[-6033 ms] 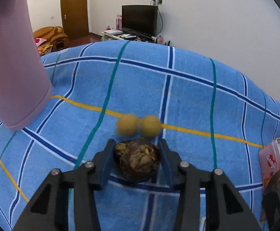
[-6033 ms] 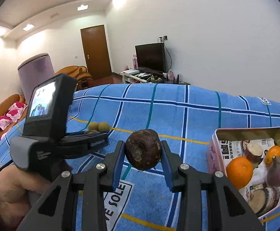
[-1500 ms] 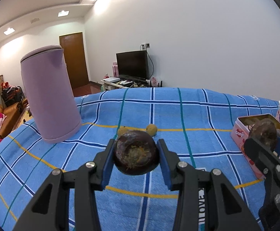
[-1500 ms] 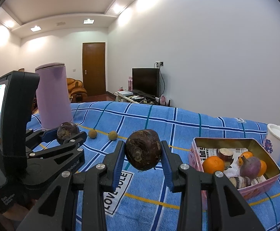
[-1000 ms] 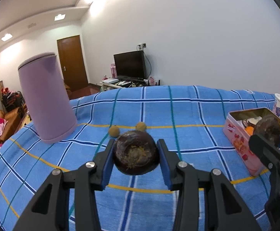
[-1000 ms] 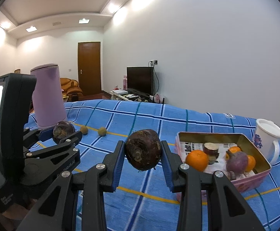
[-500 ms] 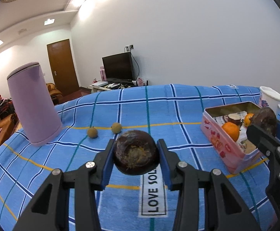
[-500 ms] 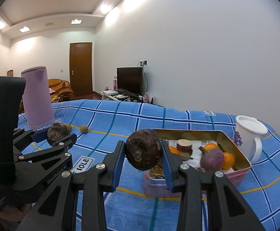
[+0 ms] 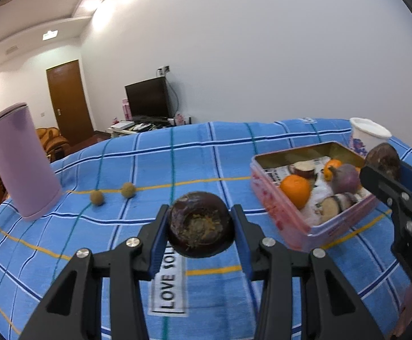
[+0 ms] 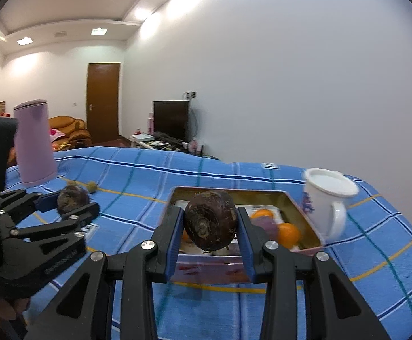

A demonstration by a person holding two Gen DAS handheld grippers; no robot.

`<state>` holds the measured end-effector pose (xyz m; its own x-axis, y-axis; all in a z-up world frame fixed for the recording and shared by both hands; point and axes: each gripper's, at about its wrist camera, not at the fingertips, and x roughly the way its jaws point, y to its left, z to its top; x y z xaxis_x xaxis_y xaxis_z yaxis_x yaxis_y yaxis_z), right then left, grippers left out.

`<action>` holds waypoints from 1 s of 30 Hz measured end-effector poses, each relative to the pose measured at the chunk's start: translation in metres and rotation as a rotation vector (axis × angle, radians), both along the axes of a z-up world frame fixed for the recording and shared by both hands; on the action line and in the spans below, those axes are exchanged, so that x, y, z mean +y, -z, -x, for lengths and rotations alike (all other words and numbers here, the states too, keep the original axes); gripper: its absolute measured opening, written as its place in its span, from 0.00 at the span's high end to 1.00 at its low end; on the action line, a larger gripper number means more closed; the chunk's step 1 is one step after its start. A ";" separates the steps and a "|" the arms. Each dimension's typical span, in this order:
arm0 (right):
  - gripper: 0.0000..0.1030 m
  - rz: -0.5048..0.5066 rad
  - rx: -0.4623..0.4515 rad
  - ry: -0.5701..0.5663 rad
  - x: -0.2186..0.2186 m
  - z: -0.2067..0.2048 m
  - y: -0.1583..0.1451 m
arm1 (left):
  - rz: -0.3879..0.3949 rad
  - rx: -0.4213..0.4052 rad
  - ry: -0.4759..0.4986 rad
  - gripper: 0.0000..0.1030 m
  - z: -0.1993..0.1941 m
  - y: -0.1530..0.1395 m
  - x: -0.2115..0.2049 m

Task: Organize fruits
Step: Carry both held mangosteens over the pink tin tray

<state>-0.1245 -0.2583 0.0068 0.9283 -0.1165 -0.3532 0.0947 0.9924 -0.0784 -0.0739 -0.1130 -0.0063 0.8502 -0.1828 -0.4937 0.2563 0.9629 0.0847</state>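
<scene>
My left gripper [image 9: 201, 222] is shut on a dark purple round fruit [image 9: 201, 232], held above the blue checked cloth to the left of the pink tin [image 9: 276, 206]. In the right wrist view my right gripper [image 10: 209, 222] is shut on a second dark fruit [image 10: 208, 226], just in front of the tin's near wall [image 10: 206, 266]. The tin holds an orange [image 9: 295, 187], a purple fruit [image 9: 346, 174] and cut pieces. Two small brown fruits [image 9: 96, 197] [image 9: 128, 189] lie on the cloth at the far left.
A tall lilac jug [image 9: 21, 158] stands at the left on the cloth. A white mug [image 10: 326, 198] stands against the tin's far right corner. A "LOVE SOLE" label [image 9: 169, 286] is sewn on the cloth below my left gripper.
Both grippers have moved right across the cloth with their fruits. The tin has come closer and now sits straight ahead of the right gripper. The jug has slid off to the left.
</scene>
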 end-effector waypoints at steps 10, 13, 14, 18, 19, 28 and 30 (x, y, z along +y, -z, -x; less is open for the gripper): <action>0.62 -0.007 0.012 0.108 -0.057 0.009 -0.001 | 0.029 -0.015 0.108 0.57 0.004 -0.012 -0.046; 0.62 -0.006 0.014 0.133 -0.072 0.011 -0.002 | 0.039 -0.014 0.145 0.57 0.004 -0.015 -0.061; 0.62 -0.006 0.017 0.137 -0.074 0.011 -0.001 | 0.042 -0.010 0.151 0.57 0.004 -0.015 -0.065; 0.62 -0.026 0.043 0.154 -0.085 0.007 -0.001 | 0.061 0.013 0.169 0.57 -0.001 -0.014 -0.081; 0.62 -0.028 0.052 0.156 -0.087 0.005 -0.001 | 0.061 0.018 0.172 0.57 -0.003 -0.014 -0.086; 0.62 -0.032 0.122 0.163 -0.096 -0.034 0.003 | 0.050 0.052 0.148 0.57 -0.028 -0.007 -0.111; 0.62 -0.043 0.149 0.163 -0.099 -0.044 0.007 | 0.046 0.060 0.148 0.57 -0.032 -0.005 -0.116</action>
<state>-0.0800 -0.3573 -0.0002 0.8358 -0.2427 -0.4925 0.2447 0.9676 -0.0616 -0.0418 -0.2286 -0.0017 0.7817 -0.3274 -0.5309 0.3988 0.9168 0.0220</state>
